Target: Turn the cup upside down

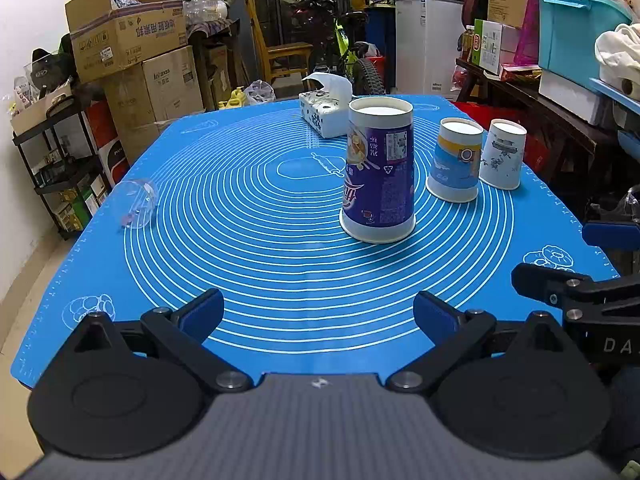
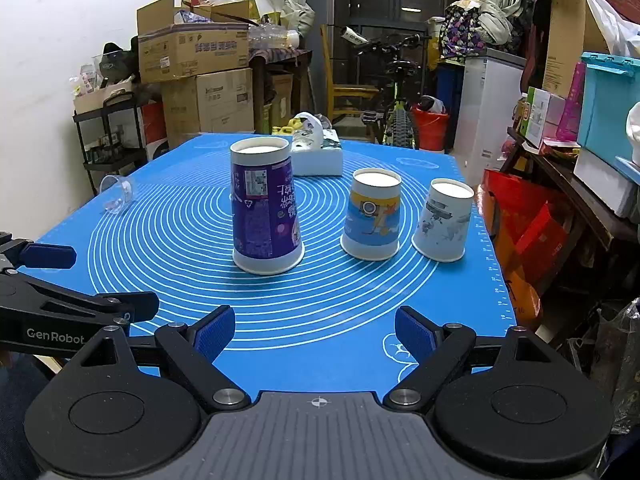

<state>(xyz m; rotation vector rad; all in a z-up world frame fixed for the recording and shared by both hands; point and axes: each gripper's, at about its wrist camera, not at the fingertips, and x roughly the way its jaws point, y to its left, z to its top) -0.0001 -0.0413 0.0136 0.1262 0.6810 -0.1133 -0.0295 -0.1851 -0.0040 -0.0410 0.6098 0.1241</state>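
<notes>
Both grippers spread wide and holding nothing: left gripper (image 1: 318, 314) and right gripper (image 2: 315, 332) hover low at the near edge of the blue mat (image 2: 280, 312) on the desk, well short of any cup. Three paper cups stand mouth-down, bases up: purple cup (image 2: 265, 208) near mat centre, yellow-banded cup (image 2: 373, 216) beside it to the right, white patterned cup (image 2: 442, 222) furthest right, slightly apart from the banded one. A clear plastic cup (image 1: 136, 204) lies on its side at the left edge of the mat, well apart from the rest; judging by that, it's likely the only one left to flip. Tissue box (image 2: 317, 156) sits at the far end. Risks: the clear cup is thin and slick, so a hard pinch could crush it or squirt it out, and it can roll off the mat's left edge if nudged; a reach across from the right could clip the tall purple cup and topple it; the two grippers sit close together and could foul each other. Readable text: "GenRobot" on the left gripper's arm in the right wrist view, "DA" on the right gripper's arm in the left wrist view; Chinese print on the purple cup, not legible; cartons behind carry print too small to read.
</notes>
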